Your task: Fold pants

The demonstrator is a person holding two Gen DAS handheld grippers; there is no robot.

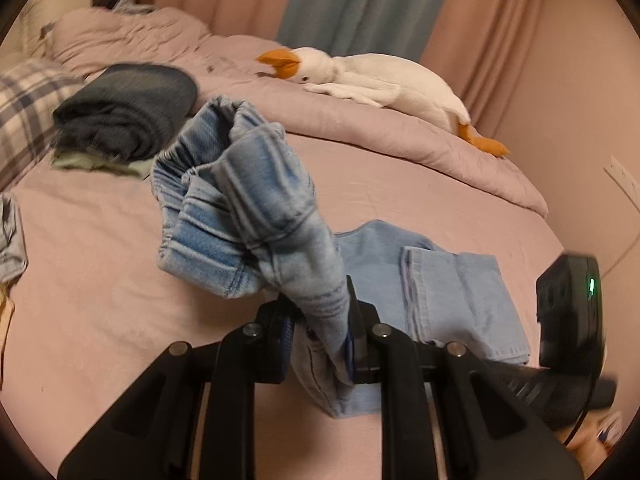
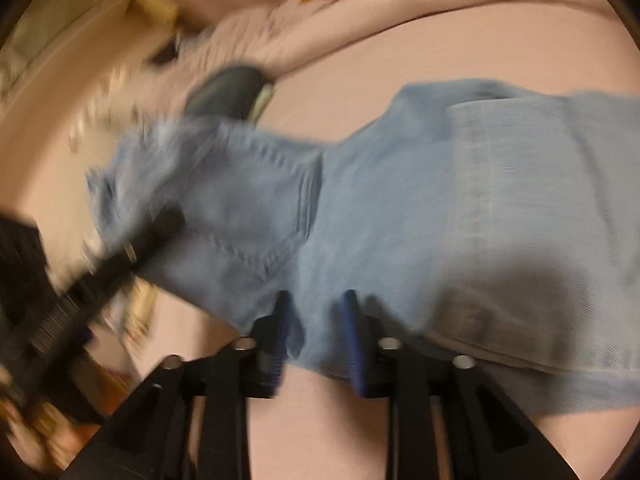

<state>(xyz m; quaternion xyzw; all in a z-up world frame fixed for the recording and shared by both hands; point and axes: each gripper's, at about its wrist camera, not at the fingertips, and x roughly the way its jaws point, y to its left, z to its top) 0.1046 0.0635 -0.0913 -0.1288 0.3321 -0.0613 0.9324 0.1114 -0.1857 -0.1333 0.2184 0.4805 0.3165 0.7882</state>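
Observation:
Light blue denim pants [image 1: 248, 216] lie on a pink bed. My left gripper [image 1: 320, 320] is shut on a bunched part near the waistband and lifts it, so the elastic waist hangs crumpled above the sheet. The folded legs [image 1: 452, 296] lie flat to the right. In the blurred right wrist view the pants [image 2: 400, 200] spread across the frame with a back pocket [image 2: 260, 200] showing. My right gripper [image 2: 318, 320] has its jaws a little apart with the denim edge between them; whether it grips is unclear. The left gripper's body [image 2: 132, 248] shows at the left, the right gripper's body [image 1: 568, 312] at the other view's right edge.
A white plush goose [image 1: 372, 80] lies on the folded pink duvet [image 1: 400, 132] at the back. A stack of dark folded clothes [image 1: 128, 112] sits at the back left beside a plaid pillow [image 1: 24, 108]. Another denim piece [image 1: 12, 236] lies at the left edge. Curtains hang behind.

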